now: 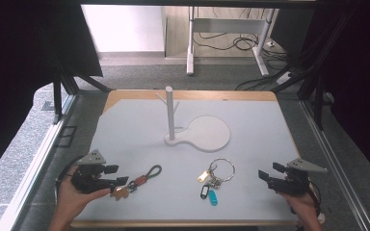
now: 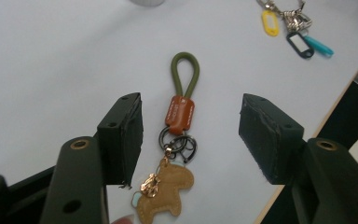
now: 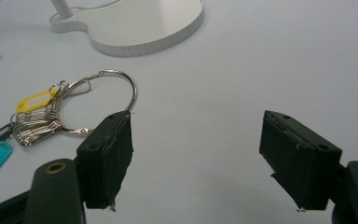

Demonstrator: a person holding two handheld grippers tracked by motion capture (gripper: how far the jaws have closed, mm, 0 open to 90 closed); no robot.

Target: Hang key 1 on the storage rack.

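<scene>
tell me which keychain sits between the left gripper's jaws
The keychain with the green loop and brown horse charm; the big-ring key bunch lies apart.

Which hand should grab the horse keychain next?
Left. The left gripper is open with the horse keychain lying between its jaws. The right gripper sits across the table, nearer the key ring.

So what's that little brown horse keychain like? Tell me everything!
The horse keychain lies flat on the pale grey table, near its front edge. It has an olive-green cord loop, an orange-brown leather-looking clasp, dark metal rings, and a tan, leathery horse charm with a small gold-coloured trinket on it. It sits between the open jaws of the left hand-held gripper, and neither pad touches it. The loop end points away from that gripper.
</scene>
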